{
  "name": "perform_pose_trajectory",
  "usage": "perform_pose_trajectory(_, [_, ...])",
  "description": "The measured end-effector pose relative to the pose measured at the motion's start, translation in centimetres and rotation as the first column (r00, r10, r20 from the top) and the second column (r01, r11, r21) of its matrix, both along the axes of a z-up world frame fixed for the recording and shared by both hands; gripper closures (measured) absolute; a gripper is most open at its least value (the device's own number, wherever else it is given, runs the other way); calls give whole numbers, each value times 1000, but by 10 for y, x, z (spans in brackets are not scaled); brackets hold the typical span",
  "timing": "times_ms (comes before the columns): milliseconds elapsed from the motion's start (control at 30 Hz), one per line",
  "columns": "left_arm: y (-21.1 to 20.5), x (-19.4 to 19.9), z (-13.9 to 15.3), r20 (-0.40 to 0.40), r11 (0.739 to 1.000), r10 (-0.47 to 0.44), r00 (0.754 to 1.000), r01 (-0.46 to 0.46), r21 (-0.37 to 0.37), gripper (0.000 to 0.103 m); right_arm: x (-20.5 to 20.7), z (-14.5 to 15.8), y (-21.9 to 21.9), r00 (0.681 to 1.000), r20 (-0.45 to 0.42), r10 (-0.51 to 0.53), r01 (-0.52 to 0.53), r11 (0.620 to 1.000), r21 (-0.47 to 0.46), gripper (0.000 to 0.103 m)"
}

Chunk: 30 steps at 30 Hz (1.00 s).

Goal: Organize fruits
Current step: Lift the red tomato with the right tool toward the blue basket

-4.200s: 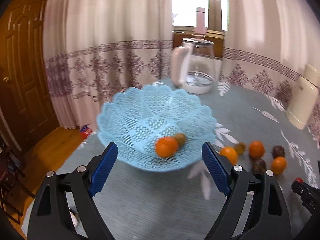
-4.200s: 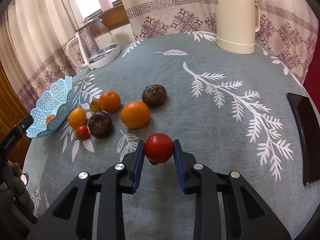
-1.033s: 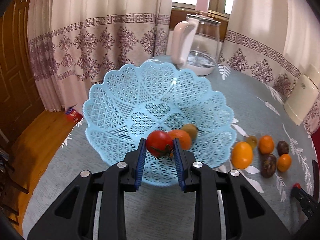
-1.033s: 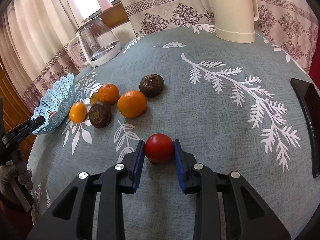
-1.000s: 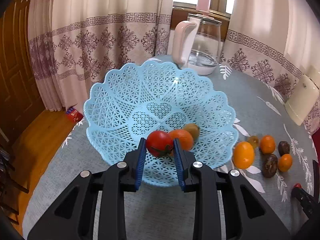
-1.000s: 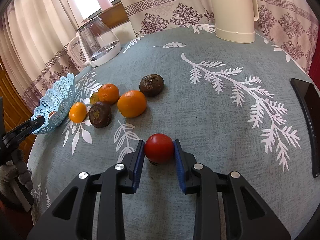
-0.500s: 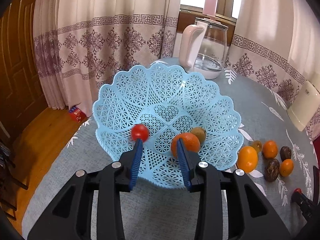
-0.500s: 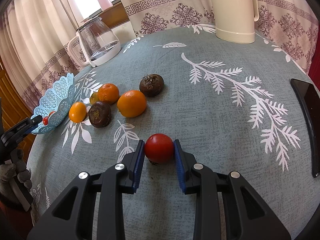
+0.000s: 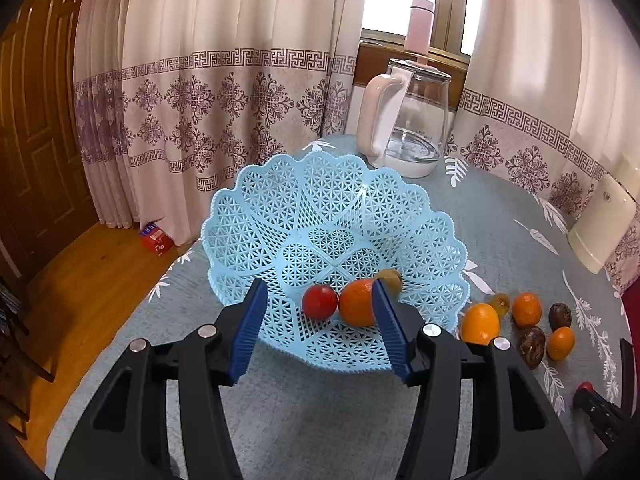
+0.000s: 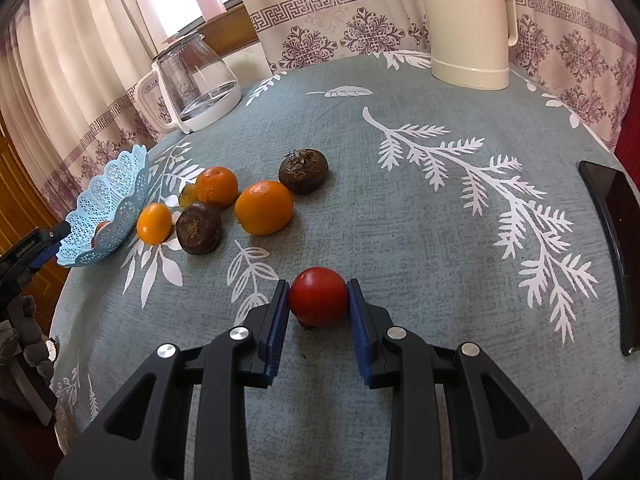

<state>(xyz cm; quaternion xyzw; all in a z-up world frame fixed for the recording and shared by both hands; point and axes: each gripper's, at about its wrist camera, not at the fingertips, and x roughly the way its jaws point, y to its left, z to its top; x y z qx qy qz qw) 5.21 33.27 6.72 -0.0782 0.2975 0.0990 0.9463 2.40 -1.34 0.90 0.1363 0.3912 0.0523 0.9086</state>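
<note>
Left gripper (image 9: 318, 324) hangs spread wide and empty over the near rim of a blue basket (image 9: 280, 196). Right gripper (image 10: 318, 320) pinches a red tomato (image 10: 318, 297) between its blue pads, low over a grey cloth (image 10: 420, 208).

From largest to smallest: the basket sits near the table's edge, holding an orange (image 9: 357, 302), a small tomato (image 9: 319, 301) and a brownish fruit (image 9: 389, 280). Beside it on the cloth lie three oranges (image 10: 263, 208) and two dark round fruits (image 10: 303, 165), close together.

Likely risks: the basket is light and close to the edge, so a nudge from the open fingers could push it off. Too hard a squeeze may bruise the held tomato. Round fruits could roll if bumped.
</note>
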Motion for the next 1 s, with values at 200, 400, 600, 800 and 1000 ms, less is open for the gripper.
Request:
perform_pose_trajectory(200, [8,-6,5,17,1000,15,1000,-15,-2,36,4,9,8,1000,-3,31,-31,999,28,74])
perform_pose_trajectory(400, [18,-14,12,42,999,33,999,-33,7,35,16,39,42,991,69,117,-117,993,0,74])
perform_pose_trajectory(600, [35,-22,16,60,997,75,995,-74,-18,35,32,64,92,966,122,226,-225,974,-28,74])
perform_pose_trajectory(800, [46,-29,12,59,996,89,994,-87,-37,35,39,76,124,950,143,278,-277,961,-31,73])
perform_pose_trajectory(1000, [52,-26,7,43,994,91,995,-89,-58,35,34,53,111,972,57,230,-230,973,-12,72])
